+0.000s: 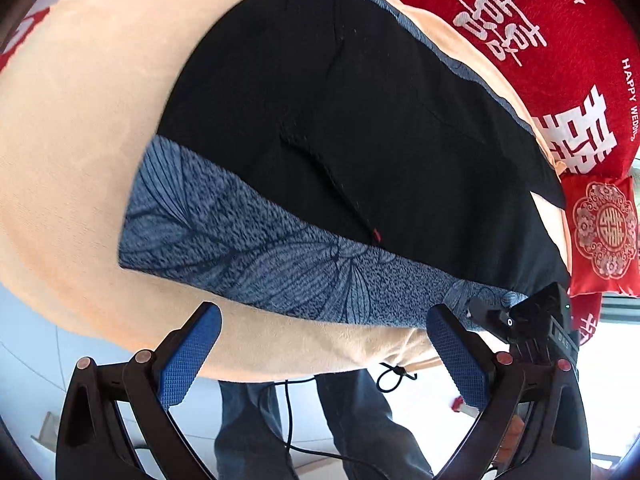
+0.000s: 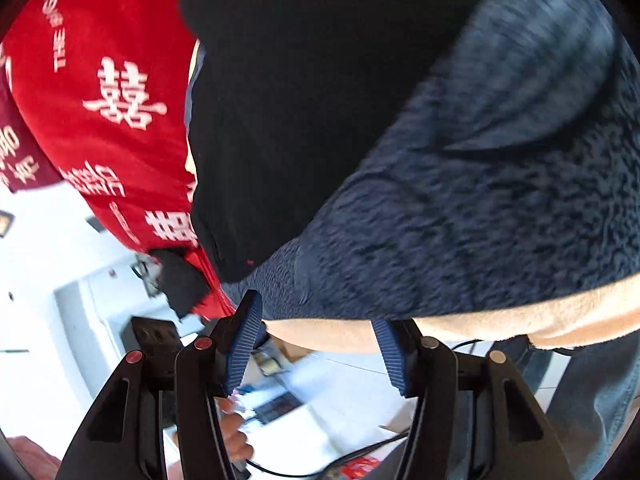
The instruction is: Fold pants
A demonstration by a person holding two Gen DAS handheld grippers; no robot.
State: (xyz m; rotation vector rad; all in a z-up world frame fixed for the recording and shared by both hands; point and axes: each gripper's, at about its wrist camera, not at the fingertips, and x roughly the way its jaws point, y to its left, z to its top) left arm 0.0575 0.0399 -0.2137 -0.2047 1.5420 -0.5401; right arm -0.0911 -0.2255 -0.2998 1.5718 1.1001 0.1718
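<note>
Black pants (image 1: 360, 128) with a wide blue leaf-patterned band (image 1: 260, 256) lie spread flat on a peach blanket (image 1: 72, 120). My left gripper (image 1: 324, 320) is open and empty, just off the near edge of the blue band. The right gripper shows at the band's right end in the left wrist view (image 1: 516, 316). In the right wrist view, my right gripper (image 2: 316, 320) is open at the blanket's edge, close to the blue band (image 2: 480, 200) and black cloth (image 2: 300, 100), holding nothing.
A red quilt with white characters (image 1: 540, 40) lies beyond the pants, also seen in the right wrist view (image 2: 108, 100). A small red embroidered cushion (image 1: 604, 232) sits at the right. The person's legs (image 1: 320, 420) and a black cable (image 1: 288, 400) are below the blanket edge.
</note>
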